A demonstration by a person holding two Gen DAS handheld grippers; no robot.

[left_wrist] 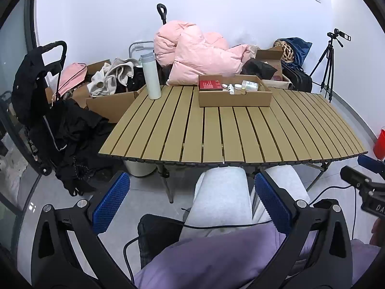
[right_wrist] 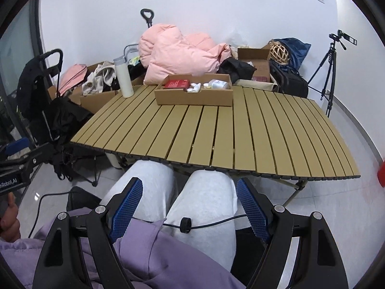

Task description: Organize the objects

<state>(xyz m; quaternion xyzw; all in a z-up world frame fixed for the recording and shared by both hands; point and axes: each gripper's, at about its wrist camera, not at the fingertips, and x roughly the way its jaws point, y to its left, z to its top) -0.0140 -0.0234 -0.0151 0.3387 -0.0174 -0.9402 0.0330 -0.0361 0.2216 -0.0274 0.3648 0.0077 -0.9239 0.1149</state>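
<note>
both released over grey-trousered knees: left hand-held gripper (left_wrist: 190, 201), right hand-held gripper (right_wrist: 189, 203); shallow brown cardboard tray (left_wrist: 234, 98) at slatted tan surface (left_wrist: 235, 132) far edge.

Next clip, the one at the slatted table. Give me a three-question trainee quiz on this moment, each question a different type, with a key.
1. True or false: the white bottle stands inside the cardboard tray.
2. Which item lies at the left end of the tray? A) red box B) wicker ball C) tripod
3. Fill in: both claws hang over the person's ____, short of the slatted table.

Key:
1. False. It stands upright on the table, left of the tray.
2. A, the red box.
3. Lap. The left claw and right claw are open and empty.
</note>
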